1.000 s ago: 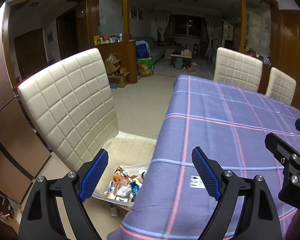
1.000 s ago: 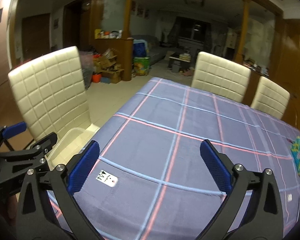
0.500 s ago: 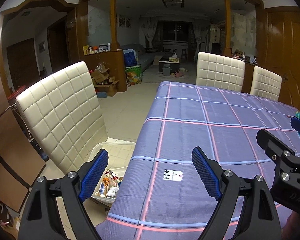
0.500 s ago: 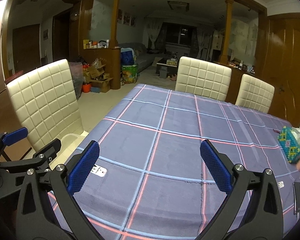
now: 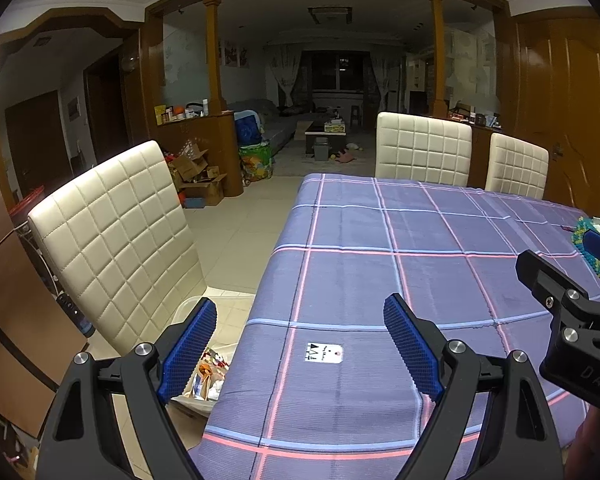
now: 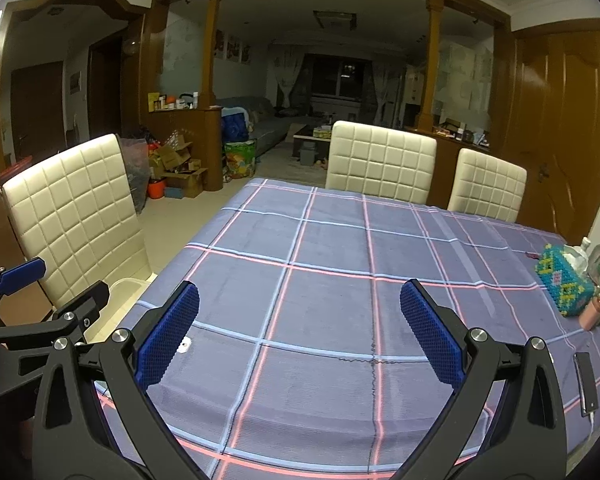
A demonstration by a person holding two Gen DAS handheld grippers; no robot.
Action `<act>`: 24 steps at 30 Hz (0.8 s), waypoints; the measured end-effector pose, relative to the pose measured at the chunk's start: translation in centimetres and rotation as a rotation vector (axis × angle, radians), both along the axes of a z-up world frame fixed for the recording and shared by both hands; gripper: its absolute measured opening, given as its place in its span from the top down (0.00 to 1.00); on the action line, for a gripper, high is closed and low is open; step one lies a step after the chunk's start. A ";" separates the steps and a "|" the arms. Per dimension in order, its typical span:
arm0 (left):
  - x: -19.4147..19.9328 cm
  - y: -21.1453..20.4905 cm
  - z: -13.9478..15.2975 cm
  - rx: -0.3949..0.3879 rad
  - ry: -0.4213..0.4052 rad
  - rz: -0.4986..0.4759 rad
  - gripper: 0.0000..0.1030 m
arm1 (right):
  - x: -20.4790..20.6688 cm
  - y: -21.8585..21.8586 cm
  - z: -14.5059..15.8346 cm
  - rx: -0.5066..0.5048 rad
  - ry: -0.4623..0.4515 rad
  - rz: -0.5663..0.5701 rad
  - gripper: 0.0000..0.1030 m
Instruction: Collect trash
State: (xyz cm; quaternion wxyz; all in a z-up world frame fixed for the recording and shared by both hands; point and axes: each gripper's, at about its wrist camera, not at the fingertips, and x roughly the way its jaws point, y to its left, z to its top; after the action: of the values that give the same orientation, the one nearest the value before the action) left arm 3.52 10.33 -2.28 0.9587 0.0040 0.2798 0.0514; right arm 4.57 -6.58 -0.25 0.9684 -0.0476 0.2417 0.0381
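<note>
Left gripper (image 5: 296, 340): wide open, holds nothing, above the near left table (image 5: 420, 240) edge.
Right gripper (image 6: 300, 332): wide open, empty.
Trash bin (image 5: 204, 384): on the floor, left of the table.

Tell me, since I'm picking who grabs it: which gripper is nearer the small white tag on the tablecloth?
Left. The left gripper has the white tag just ahead, between its fingers. The right gripper sits further right; the tag peeks out beside its left finger.

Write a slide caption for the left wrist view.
Open left gripper hovers over the plaid tablecloth near a small white tag, trash bin on the chair beside.
</note>
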 end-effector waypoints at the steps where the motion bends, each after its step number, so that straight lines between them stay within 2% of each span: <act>1: 0.0 -0.2 0.1 0.001 0.000 -0.005 0.19 | -0.1 -0.1 0.1 -0.001 -0.003 -0.004 0.04; 12: -0.5 -2.1 0.8 0.030 -0.025 -0.033 0.19 | -0.7 -2.0 0.5 0.012 -0.020 -0.040 0.04; 24: -0.7 -3.0 1.4 0.024 -0.041 -0.060 0.19 | -1.3 -3.3 0.8 0.025 -0.037 -0.060 0.04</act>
State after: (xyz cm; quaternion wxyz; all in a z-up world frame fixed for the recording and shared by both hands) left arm 2.83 7.36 -0.83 0.9652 0.0231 0.2593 0.0260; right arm 3.32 -9.85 0.60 0.9739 -0.0290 0.2247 0.0112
